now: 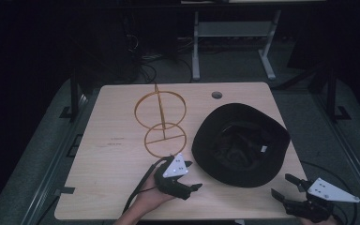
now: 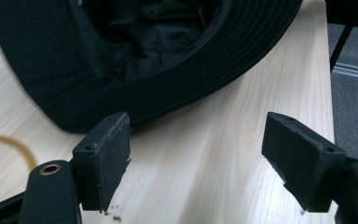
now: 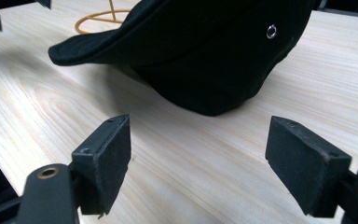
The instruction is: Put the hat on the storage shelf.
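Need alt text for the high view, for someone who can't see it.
A black hat lies brim-up on a wooden table, beside a gold wire stand. The left hand-held gripper is open near the hat's brim; the right hand-held gripper is open at the table's near right corner.

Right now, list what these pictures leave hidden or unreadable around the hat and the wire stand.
- High view: the small white label inside the black hat is too small to read.
- Left hand-held gripper view: the gold wire stand is cut off by the left edge.
- Right hand-held gripper view: the hat's brim hides most of the stand.
- High view: dark surroundings swallow floor detail.
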The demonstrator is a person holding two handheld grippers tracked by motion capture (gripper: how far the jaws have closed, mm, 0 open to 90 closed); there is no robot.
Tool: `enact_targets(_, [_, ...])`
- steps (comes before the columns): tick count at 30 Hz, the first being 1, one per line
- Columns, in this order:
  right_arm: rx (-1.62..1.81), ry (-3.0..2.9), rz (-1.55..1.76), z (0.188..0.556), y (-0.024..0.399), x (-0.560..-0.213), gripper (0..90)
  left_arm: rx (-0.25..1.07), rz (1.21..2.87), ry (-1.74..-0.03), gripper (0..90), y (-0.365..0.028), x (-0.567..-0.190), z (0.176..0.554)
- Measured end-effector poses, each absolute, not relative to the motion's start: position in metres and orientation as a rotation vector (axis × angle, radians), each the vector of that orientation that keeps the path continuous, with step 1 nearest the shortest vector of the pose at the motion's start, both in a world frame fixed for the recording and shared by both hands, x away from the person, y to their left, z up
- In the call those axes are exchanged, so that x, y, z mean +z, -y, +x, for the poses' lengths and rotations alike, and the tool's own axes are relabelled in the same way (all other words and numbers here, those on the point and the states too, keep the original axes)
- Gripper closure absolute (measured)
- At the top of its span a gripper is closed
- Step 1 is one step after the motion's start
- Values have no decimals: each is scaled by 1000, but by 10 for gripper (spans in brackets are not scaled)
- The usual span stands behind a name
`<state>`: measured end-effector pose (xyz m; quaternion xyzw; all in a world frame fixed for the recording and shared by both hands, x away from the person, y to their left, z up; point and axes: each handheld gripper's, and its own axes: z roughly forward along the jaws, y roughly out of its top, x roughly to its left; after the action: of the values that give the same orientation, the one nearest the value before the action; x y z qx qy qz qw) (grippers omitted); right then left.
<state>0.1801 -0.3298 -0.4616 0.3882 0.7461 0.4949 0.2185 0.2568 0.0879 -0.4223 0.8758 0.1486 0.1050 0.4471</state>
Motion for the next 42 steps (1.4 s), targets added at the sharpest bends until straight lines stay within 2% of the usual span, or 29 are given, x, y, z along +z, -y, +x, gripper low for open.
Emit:
enact_targets(12, [1381, -2061, 1072, 180, 330, -462, 218, 230, 2217, -306, 229, -47, -430, 263])
enact_targets(25, [1376, -2065, 1070, 180, 330, -462, 218, 274, 2315, -238, 222, -8, -445, 270])
enact_targets(31, [1375, -2071, 1064, 181, 329, -462, 218, 342, 2303, -231, 360, -3, -445, 274])
enact_targets(38, [1382, -2067, 1065, 182, 329, -462, 218, 353, 2268, -167, 621, -4, -436, 271])
enact_targets(42, [1374, -2074, 1063, 182, 329, -462, 218, 355, 2236, -162, 730, -8, -429, 273])
